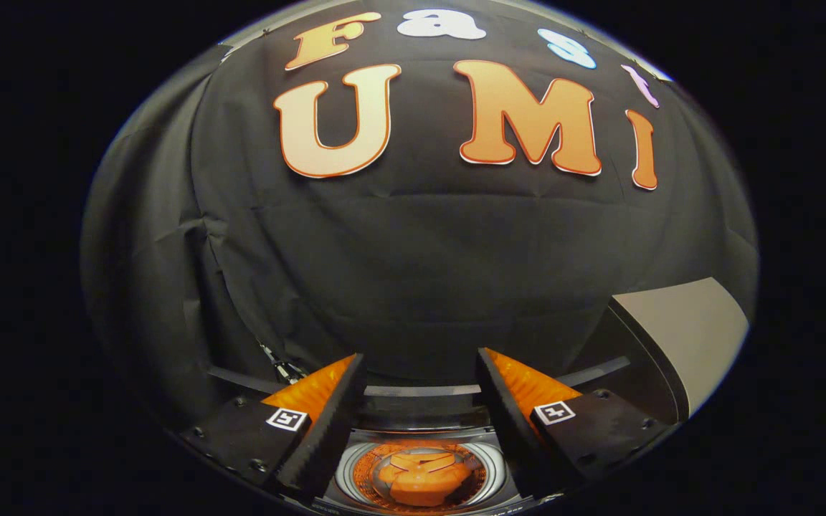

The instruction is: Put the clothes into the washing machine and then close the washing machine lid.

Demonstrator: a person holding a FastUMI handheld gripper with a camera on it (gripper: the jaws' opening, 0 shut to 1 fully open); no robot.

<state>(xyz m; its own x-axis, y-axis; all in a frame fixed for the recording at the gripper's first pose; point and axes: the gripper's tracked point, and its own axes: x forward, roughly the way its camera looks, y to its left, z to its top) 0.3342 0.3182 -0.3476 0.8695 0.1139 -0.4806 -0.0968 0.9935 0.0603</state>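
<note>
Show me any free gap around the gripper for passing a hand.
Free: the gap between the open gripper's fingers, above the washing machine drum. Crowded: the drum, holding an orange garment. A pale panel stands beside one finger.

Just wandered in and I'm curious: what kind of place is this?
Likely a staged recording booth, not a real laundry room: black cloth wall, a top-loading washing machine with orange clothes in its drum, and an open hand-held gripper above it.

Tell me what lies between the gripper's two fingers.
In the gripper view, the open gripper holds nothing. Between its fingers shows the round washing machine drum below, with an orange garment inside.
</note>
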